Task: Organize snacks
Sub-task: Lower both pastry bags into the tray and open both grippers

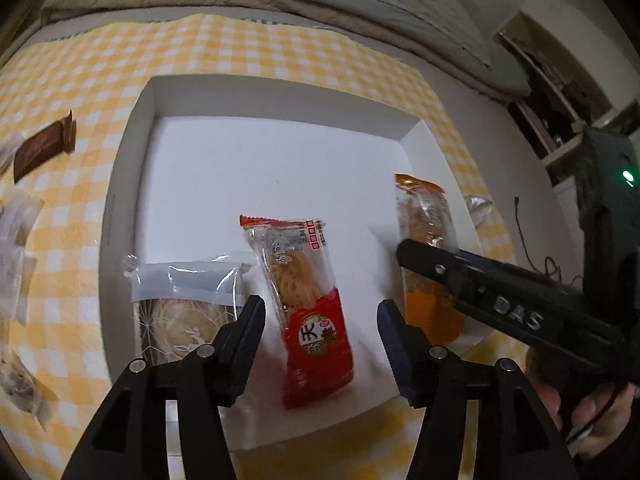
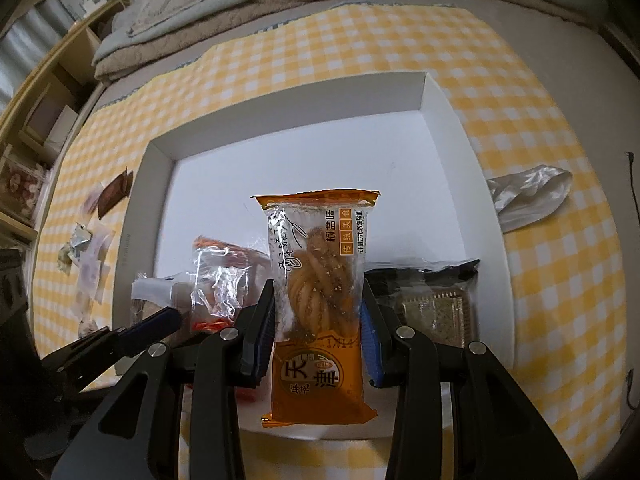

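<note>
Right hand-held gripper (image 2: 318,316) is clamping the orange snack pack (image 2: 318,300) over the white tray (image 2: 448,120); left hand-held gripper (image 1: 320,320) is standing open above the red snack pack (image 1: 312,320), pads clear.

Dim indoor light, heavy fisheye bending with dark corners, perhaps slight motion blur, glare on the wrappers

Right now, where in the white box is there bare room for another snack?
The far half of the white box is bare, up to its back wall. The near edge is crowded: clear-wrapped pastry, red packet, orange packet, dark tray pack.
</note>
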A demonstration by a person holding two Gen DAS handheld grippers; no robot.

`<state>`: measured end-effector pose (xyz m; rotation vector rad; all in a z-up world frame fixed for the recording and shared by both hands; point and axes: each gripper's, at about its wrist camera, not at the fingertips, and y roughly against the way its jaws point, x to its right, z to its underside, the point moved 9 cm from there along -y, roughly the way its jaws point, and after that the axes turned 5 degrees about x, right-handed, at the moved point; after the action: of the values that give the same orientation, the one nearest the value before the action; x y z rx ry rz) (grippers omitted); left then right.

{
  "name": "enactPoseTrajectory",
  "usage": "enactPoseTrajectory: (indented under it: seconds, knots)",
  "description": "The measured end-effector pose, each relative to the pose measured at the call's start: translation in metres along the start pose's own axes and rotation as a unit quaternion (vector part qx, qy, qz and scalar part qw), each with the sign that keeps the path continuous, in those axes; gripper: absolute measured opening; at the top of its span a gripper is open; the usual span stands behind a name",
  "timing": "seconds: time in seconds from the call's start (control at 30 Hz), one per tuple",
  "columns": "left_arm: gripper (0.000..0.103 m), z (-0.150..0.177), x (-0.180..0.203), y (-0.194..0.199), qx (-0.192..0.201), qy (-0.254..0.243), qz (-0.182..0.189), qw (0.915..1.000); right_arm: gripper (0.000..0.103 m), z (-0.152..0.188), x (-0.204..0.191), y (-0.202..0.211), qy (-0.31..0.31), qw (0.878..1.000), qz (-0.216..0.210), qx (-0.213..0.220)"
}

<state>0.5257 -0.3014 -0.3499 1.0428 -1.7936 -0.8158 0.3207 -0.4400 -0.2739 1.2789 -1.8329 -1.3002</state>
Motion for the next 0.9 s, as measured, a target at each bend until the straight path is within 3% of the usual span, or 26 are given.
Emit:
enactPoseTrajectory:
  seconds: [0.13, 0.27, 0.43, 0.9]
  knots:
    - [0.056, 0.004, 0.005, 0.008, -0.002, -0.026, -0.010, 0.9996, 0.038, 0.000, 0.000, -0.007, -0.004, 1.000, 0.002, -0.006]
    - [0.055, 0.013, 0.008, 0.017, -0.007, -0.043, -0.019, 0.9989, 0.048, 0.004, 0.002, -0.012, -0.025, 0.999, 0.001, -0.026]
    - [0.055, 0.022, 0.006, 0.030, -0.006, -0.051, -0.023, 0.9984, 0.048, 0.011, 0.009, -0.012, -0.036, 0.998, 0.001, -0.043]
    - [0.055, 0.039, 0.003, 0.060, 0.000, -0.059, -0.020, 0.9981, 0.048, 0.021, 0.008, 0.020, -0.011, 1.000, -0.008, -0.018]
